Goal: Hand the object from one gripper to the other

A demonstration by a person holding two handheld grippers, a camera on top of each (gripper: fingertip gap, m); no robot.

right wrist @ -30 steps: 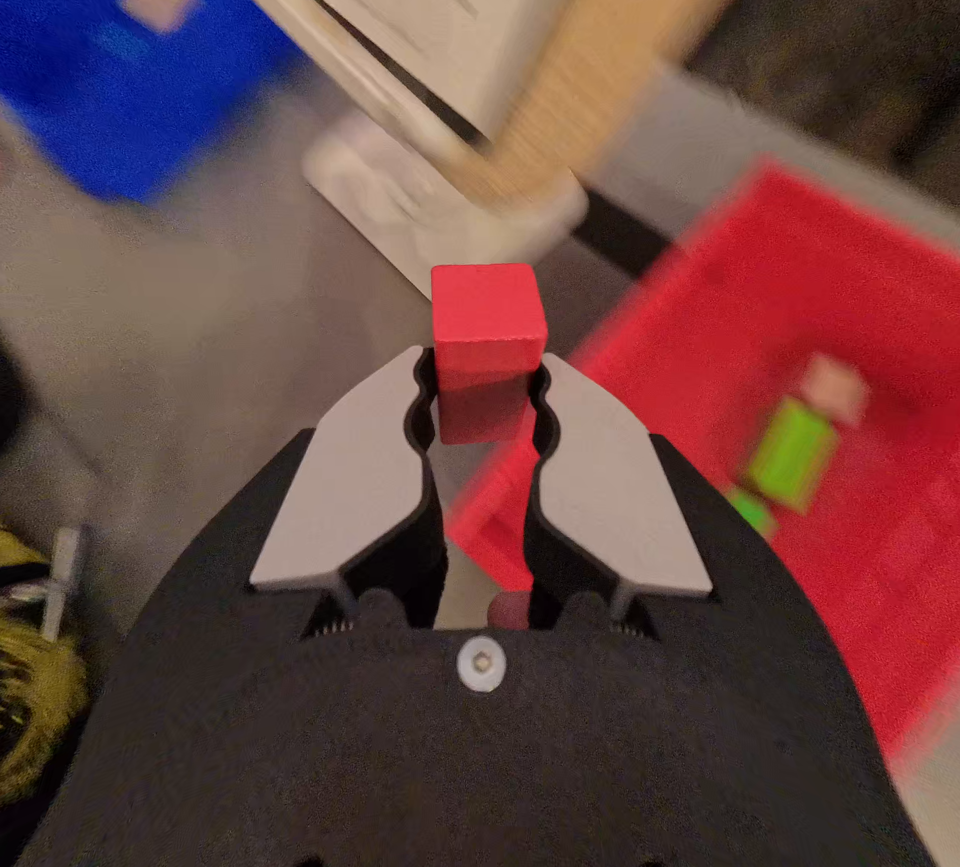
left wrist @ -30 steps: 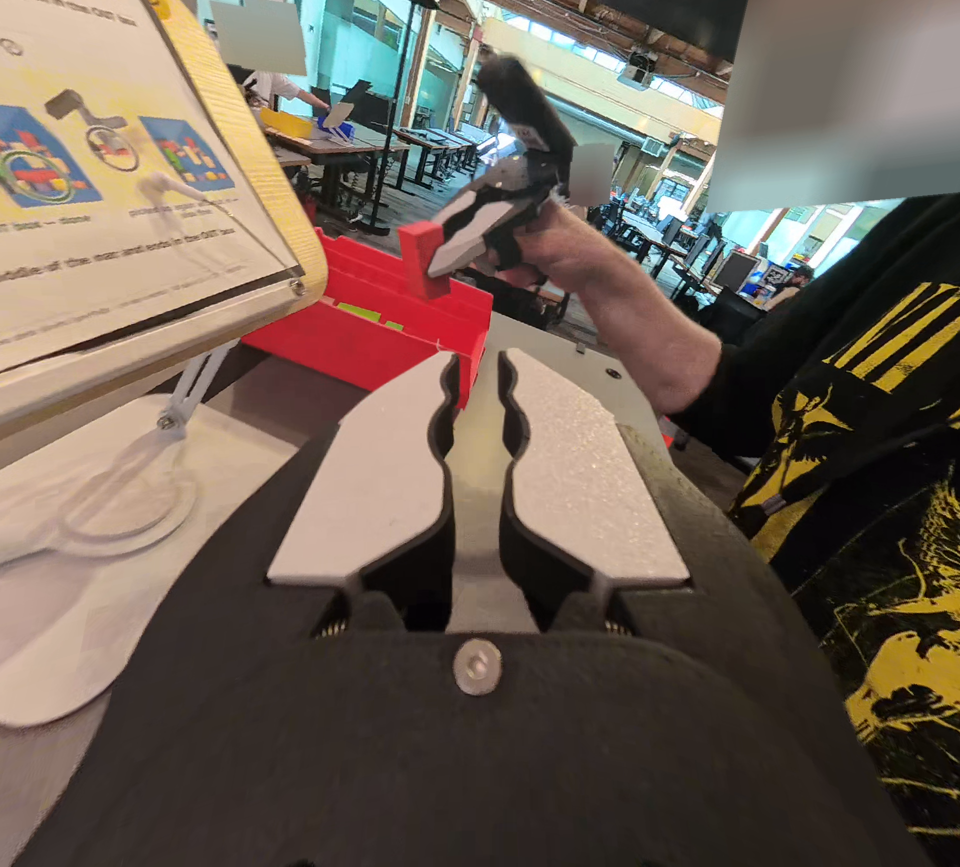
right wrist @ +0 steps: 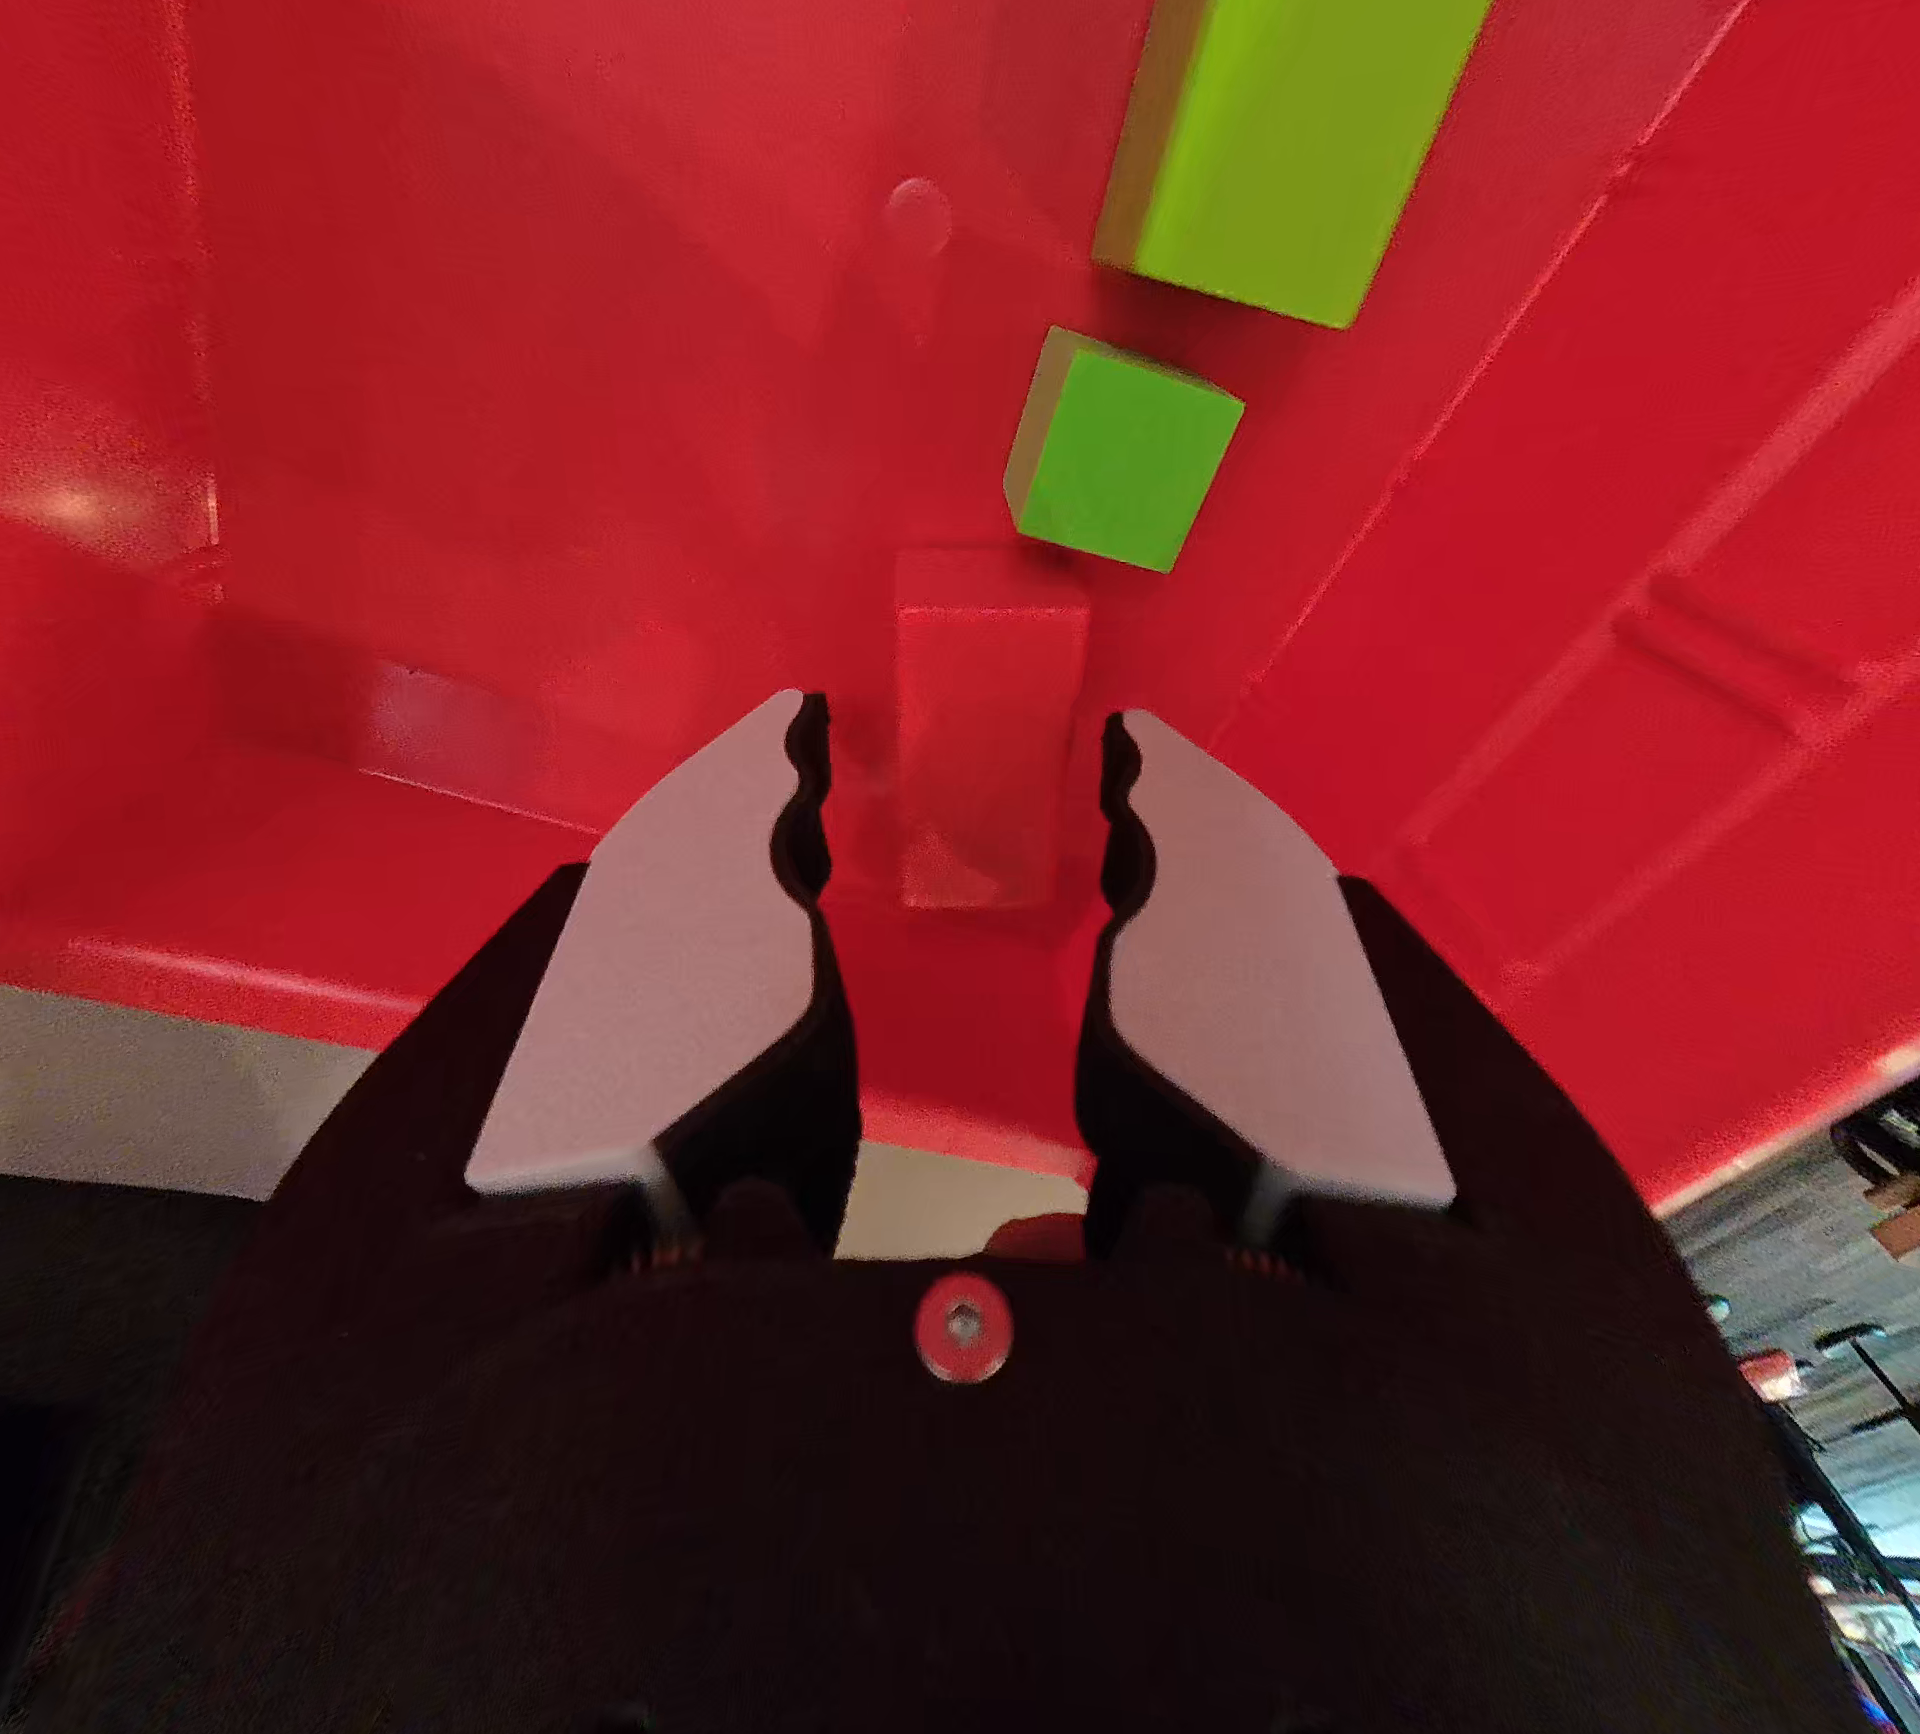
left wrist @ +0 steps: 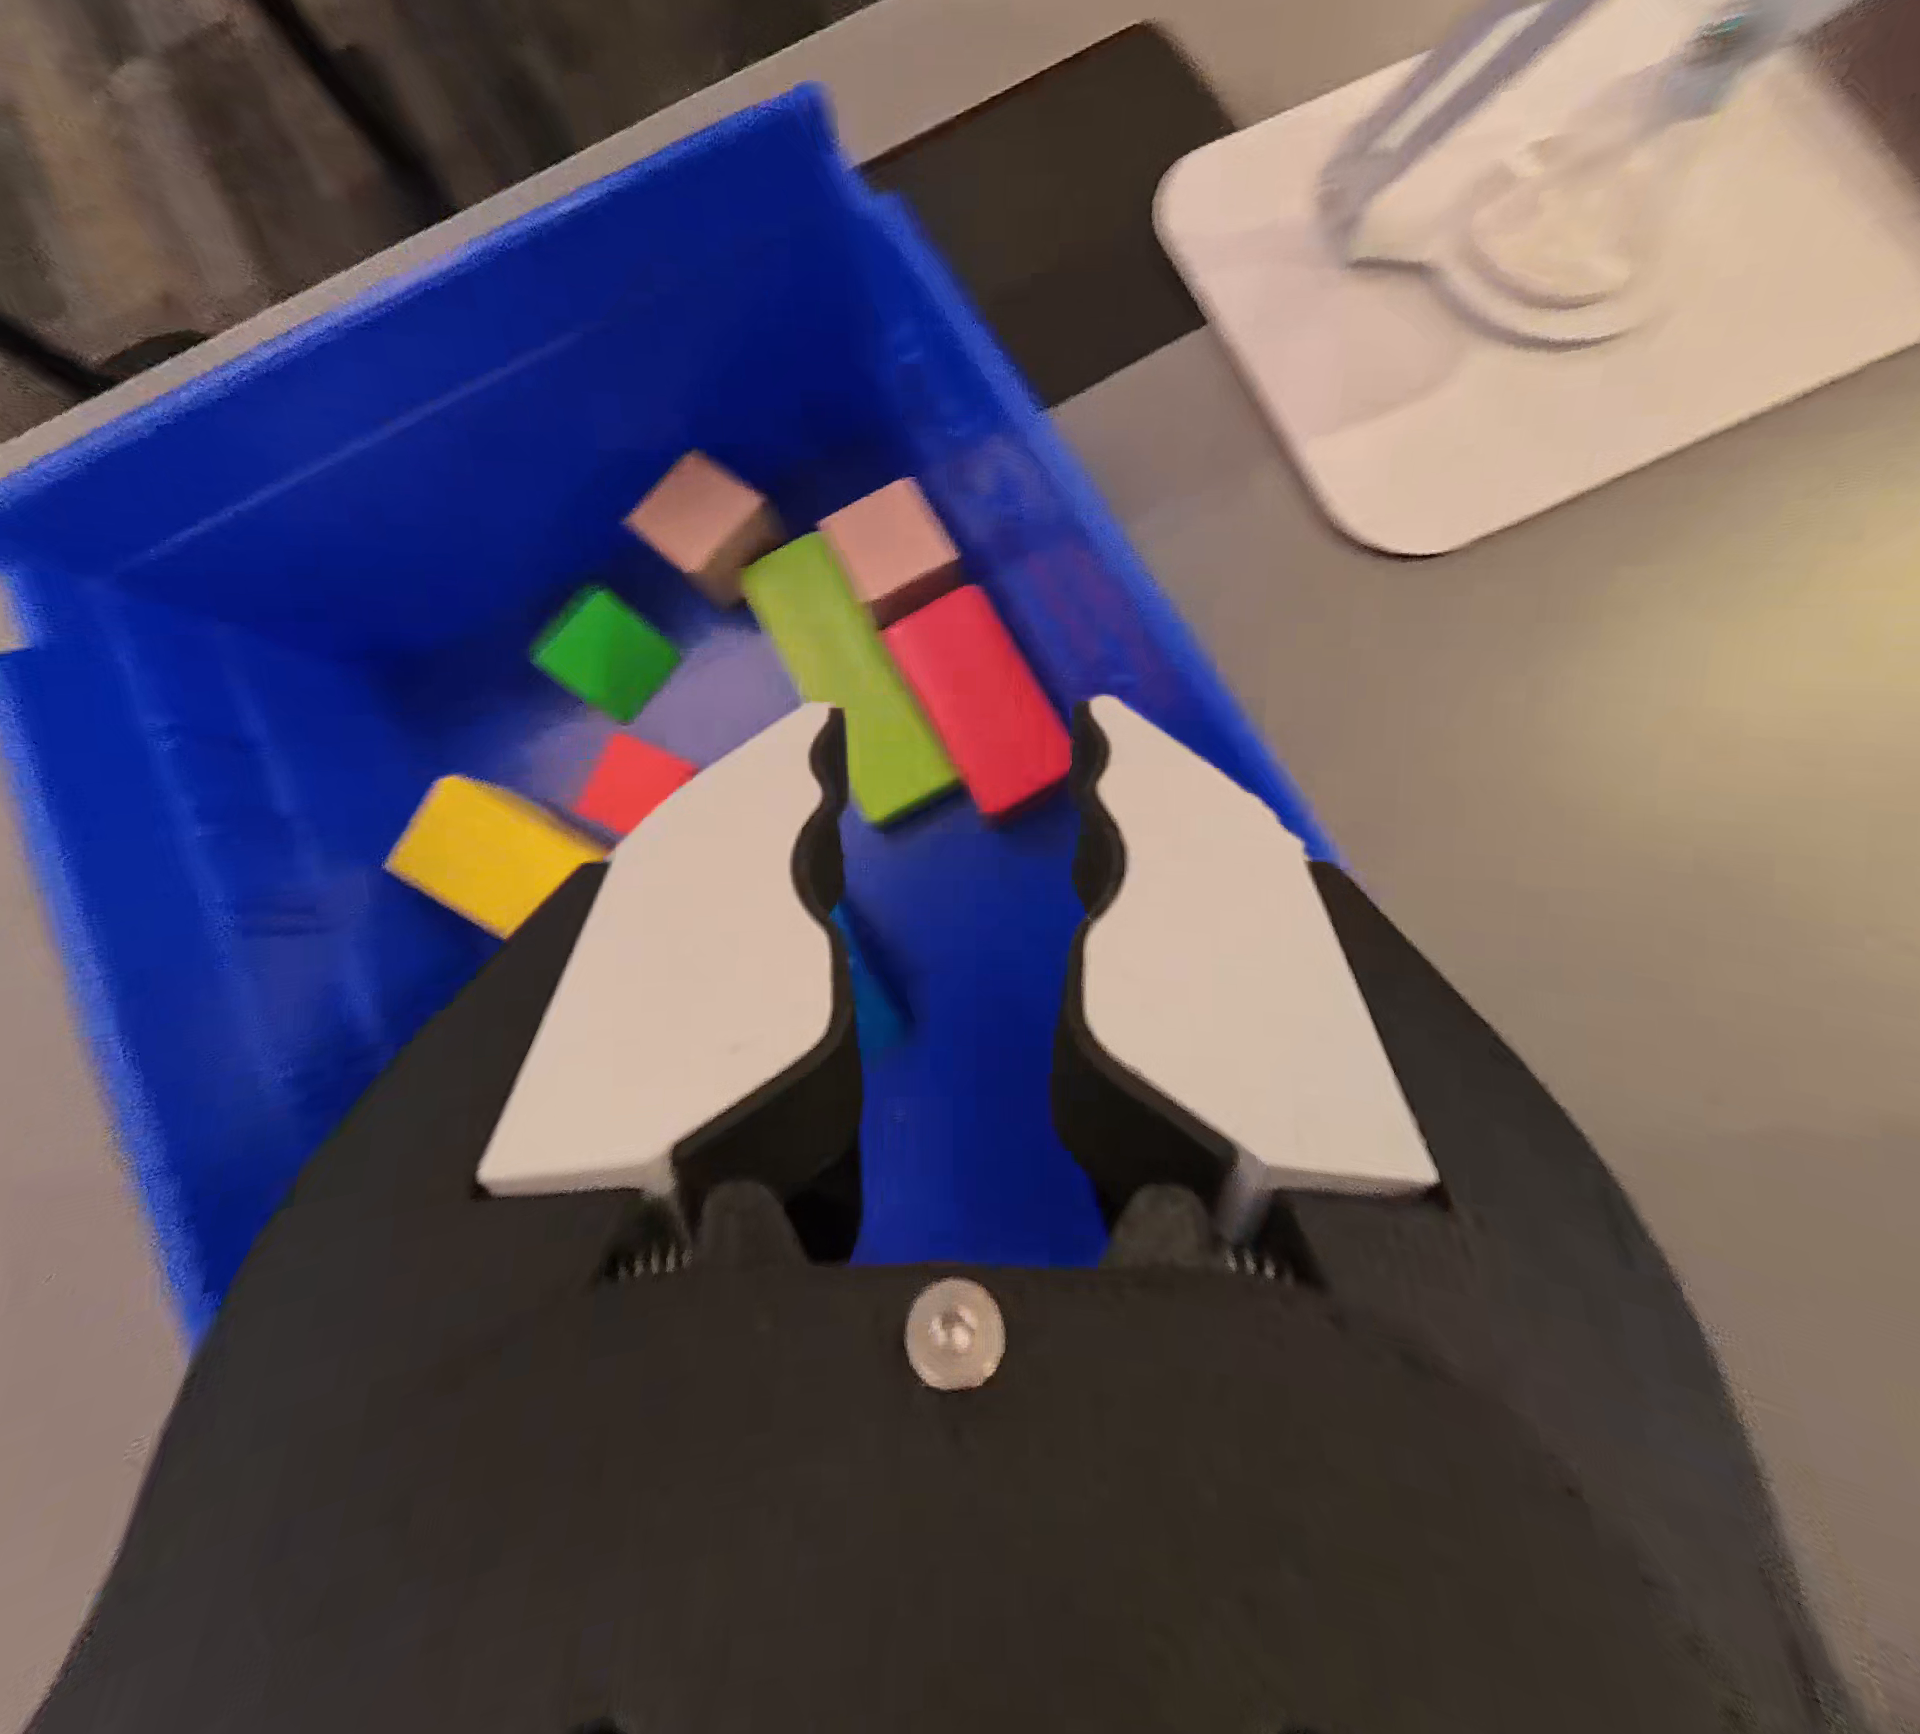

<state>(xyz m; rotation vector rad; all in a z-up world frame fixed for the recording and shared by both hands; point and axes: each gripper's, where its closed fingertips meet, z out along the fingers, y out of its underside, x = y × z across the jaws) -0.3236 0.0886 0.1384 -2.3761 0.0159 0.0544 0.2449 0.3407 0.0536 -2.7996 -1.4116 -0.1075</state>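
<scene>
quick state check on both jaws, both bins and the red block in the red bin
left gripper: jaws open, nothing held, over the blue bin
right gripper: jaws open, gaps either side of the block
red rectangular wooden block: lying on the red bin floor, not gripped
blue plastic bin: holds several coloured blocks
red plastic bin: holds the red block and two green blocks

left gripper [left wrist: 956, 749] hangs over the blue bin [left wrist: 436, 437], jaws spread wide, nothing gripped. past the tips lie a lime bar [left wrist: 847, 682] and a red bar [left wrist: 977, 697] side by side, two tan cubes [left wrist: 707, 521] beyond them. off to its left: green cube [left wrist: 605, 650], small red block [left wrist: 629, 780], yellow block [left wrist: 483, 848]. white stand base [left wrist: 1507, 354] sits on the grey table [left wrist: 1558, 853], out to its right.
</scene>
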